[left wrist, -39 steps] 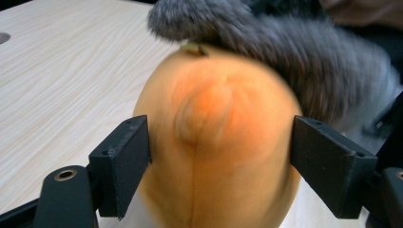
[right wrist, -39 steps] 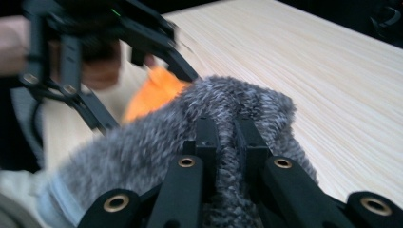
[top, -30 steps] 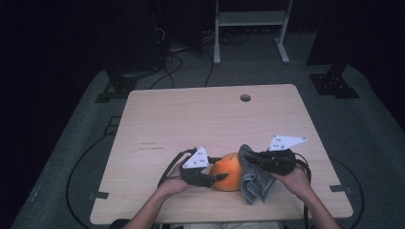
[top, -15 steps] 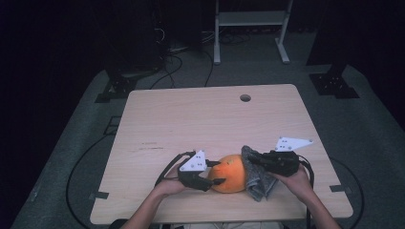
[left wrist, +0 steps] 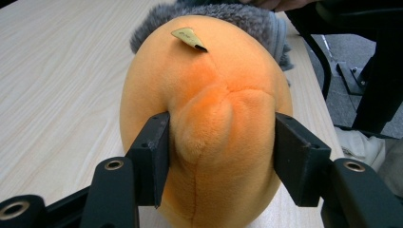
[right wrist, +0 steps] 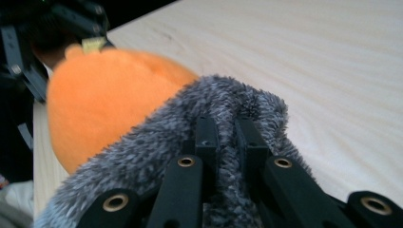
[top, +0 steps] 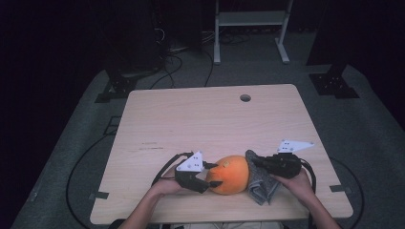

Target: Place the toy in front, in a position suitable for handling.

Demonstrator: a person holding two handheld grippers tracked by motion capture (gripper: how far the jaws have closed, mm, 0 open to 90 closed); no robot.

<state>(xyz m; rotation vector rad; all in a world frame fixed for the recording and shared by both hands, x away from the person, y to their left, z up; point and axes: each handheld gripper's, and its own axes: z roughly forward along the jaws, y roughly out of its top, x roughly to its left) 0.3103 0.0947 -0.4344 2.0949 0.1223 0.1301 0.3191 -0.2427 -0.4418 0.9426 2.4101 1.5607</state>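
An orange plush toy (top: 231, 174) lies near the front edge of the wooden table (top: 200, 119). My left gripper (top: 213, 175) is shut on its left end; in the left gripper view the jaws pinch a bulge of the orange plush (left wrist: 209, 95) from both sides, around the left gripper's midpoint (left wrist: 221, 142). A grey furry cloth (top: 261, 188) sits against the toy's right side and drapes to the table. My right gripper (top: 255, 162) is shut on its top edge. In the right gripper view the fur of the grey cloth (right wrist: 142, 147) bunches around the right gripper's (right wrist: 227, 126) narrow jaws, with the orange plush (right wrist: 104, 95) behind.
A round cable hole (top: 245, 98) sits near the table's far edge. Cables (top: 181, 62) and a white frame's legs (top: 217, 52) are on the floor behind, with dark stand feet (top: 334, 83) at the back corners. A small tan tag (left wrist: 187, 37) sticks up from the toy.
My right gripper has sunk a little with the grey cloth, which now rests lower against the toy's right side. The left gripper and the toy have stayed put.
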